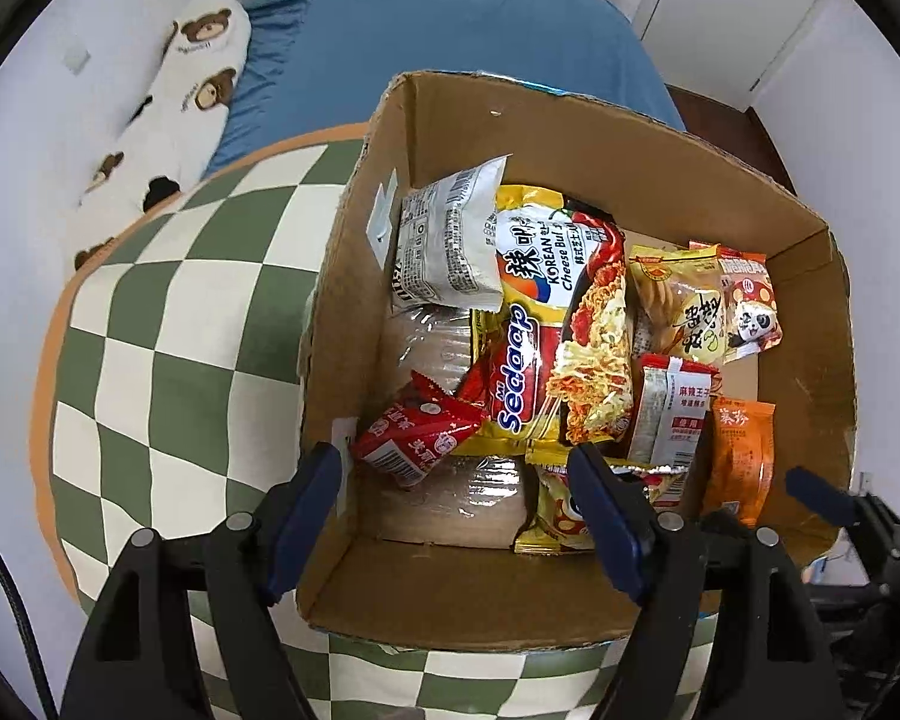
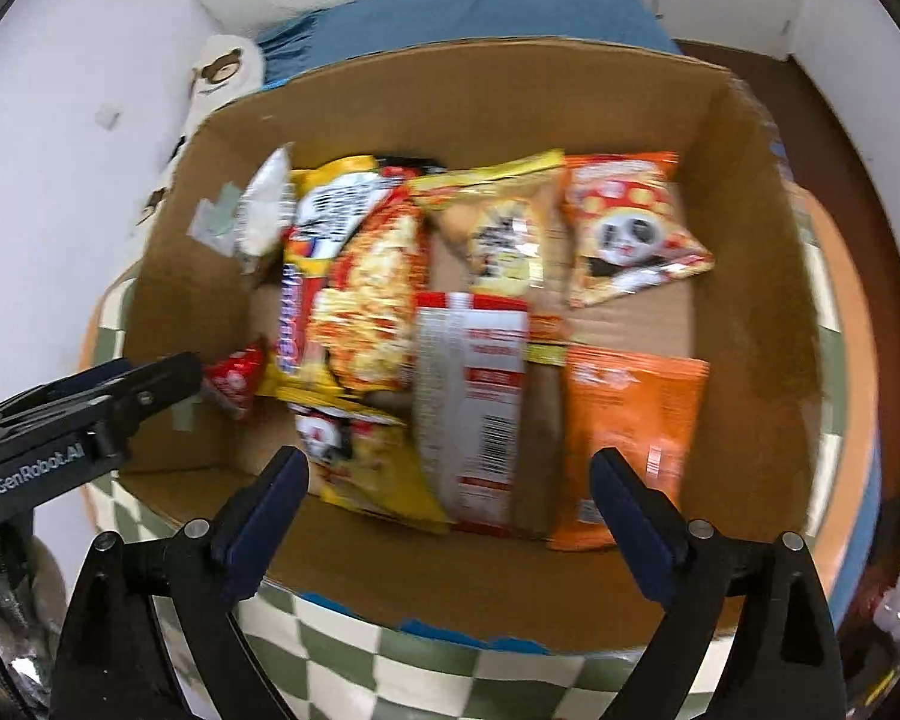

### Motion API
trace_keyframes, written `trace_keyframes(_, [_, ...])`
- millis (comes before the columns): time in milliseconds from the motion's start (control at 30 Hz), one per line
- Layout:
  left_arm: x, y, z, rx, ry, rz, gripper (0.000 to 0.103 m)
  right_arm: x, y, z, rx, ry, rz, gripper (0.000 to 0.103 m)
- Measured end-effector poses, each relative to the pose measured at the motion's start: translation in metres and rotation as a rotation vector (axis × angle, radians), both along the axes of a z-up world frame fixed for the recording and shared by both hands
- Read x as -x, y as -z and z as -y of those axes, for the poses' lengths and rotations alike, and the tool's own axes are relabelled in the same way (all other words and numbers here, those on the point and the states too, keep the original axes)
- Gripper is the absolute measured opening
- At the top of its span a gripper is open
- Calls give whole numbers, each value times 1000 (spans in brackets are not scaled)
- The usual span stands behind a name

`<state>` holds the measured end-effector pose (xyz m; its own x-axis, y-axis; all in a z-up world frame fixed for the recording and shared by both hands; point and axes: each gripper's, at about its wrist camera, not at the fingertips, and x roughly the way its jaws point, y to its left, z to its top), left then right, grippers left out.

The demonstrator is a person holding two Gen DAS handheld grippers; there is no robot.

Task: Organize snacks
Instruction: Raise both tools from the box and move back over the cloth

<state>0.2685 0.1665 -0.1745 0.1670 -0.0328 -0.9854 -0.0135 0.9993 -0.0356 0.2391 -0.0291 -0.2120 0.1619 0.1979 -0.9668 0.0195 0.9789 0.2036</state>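
With both my left gripper [image 1: 456, 510] and right gripper [image 2: 450, 516] spread wide and empty above the open brown cardboard box [image 1: 570, 120], its crinkly foil snack packets [image 1: 564, 330] look light, slippery and crushable, best pinched by a sealed edge.

Snack-filled cardboard box [image 1: 660, 144] on checkered cushion [image 1: 168, 312], beneath open left claw [image 1: 468, 516]

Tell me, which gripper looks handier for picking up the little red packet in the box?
Probably the left gripper: open, with the red packet just ahead of its fingers. The right gripper hangs open over the orange packet, farther away.
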Motion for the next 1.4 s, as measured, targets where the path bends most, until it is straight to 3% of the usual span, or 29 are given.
trace_keyframes(233, [24, -14, 11, -8, 11, 84, 77, 22, -26, 23, 86, 54, 103, 99])
trace_keyframes(533, [63, -54, 23, -24, 16, 212, 77, 58, -79, 28, 169, 62, 285, 99])
trace_keyframes(767, [97, -91, 27, -40, -1, 311, 77, 88, -114, 34, 144, 71, 360, 99])
trace_keyframes(967, [123, -109, 28, -27, -24, 342, 77, 114, -127, 42, 86, 81, 375, 99])
trace_keyframes(1067, [136, -106, 28, -45, -35, 338, 77, 124, -114, 50, 76, 84, 342, 99])
trace_keyframes(1167, [150, -89, 24, -92, -46, 317, 77, 131, -82, 60, 65, 86, 255, 99])
trace_keyframes(1400, [168, -3, 11, -220, 13, 131, 77, 133, 18, 57, 13, 38, 76, 99])
